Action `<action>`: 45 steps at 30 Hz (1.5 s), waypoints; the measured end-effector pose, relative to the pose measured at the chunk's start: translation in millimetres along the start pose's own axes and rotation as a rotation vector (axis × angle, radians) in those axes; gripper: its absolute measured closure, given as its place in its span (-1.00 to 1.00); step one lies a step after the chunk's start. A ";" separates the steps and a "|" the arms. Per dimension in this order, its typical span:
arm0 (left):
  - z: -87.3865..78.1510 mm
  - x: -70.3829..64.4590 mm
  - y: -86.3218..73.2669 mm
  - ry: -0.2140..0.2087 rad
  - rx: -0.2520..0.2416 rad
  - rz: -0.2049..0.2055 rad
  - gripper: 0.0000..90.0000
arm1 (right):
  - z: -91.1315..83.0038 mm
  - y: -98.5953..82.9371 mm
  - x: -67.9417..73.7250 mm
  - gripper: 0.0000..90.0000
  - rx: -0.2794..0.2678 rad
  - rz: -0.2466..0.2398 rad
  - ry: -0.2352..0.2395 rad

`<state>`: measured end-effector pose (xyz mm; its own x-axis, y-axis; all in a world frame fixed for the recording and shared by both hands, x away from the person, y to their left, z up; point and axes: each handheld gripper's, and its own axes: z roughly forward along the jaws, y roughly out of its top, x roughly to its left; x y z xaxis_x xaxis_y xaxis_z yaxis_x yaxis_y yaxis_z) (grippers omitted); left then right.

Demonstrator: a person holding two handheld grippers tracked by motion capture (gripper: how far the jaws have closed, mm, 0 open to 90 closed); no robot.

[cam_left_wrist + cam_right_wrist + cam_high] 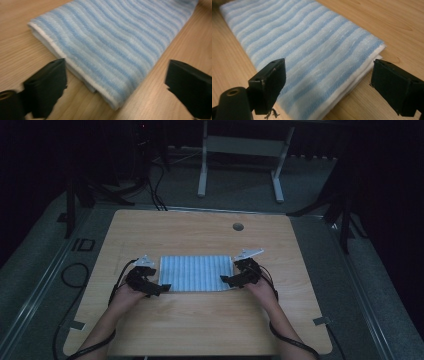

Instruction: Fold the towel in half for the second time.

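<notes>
On the table [200,320], towel [196,273] lengthwise left-to-right.

The table [200,330] lies bare on the near side, wide enough for both forearms, and bare again on the far side up to a small round hole [238,226] near the far edge. The folded towel [196,273] lies flat in the middle. The left gripper [161,289] and right gripper [226,280] stand wide-jawed at its near corners, with open wood to the left and right.
</notes>
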<state>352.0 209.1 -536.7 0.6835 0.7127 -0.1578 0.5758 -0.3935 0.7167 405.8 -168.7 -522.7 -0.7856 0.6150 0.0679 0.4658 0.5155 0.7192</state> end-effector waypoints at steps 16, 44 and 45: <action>-32.4 -2.0 -45.7 0.113 -0.089 -0.054 -0.97 | -30.7 -42.8 -4.2 -0.72 -0.035 -0.038 -0.029; -83.2 -13.1 -105.8 0.179 -0.200 -0.121 -0.96 | -106.7 -130.3 -17.0 -0.71 -0.158 0.171 -0.283; -83.0 -13.3 -106.5 0.185 -0.193 -0.111 -0.97 | -109.3 -132.5 -17.0 -0.71 -0.165 0.174 -0.288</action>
<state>244.3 289.7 -554.4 0.5173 0.8461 -0.1283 0.5343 -0.2023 0.8207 313.0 -312.7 -543.5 -0.5427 0.8397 0.0188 0.4923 0.2998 0.8172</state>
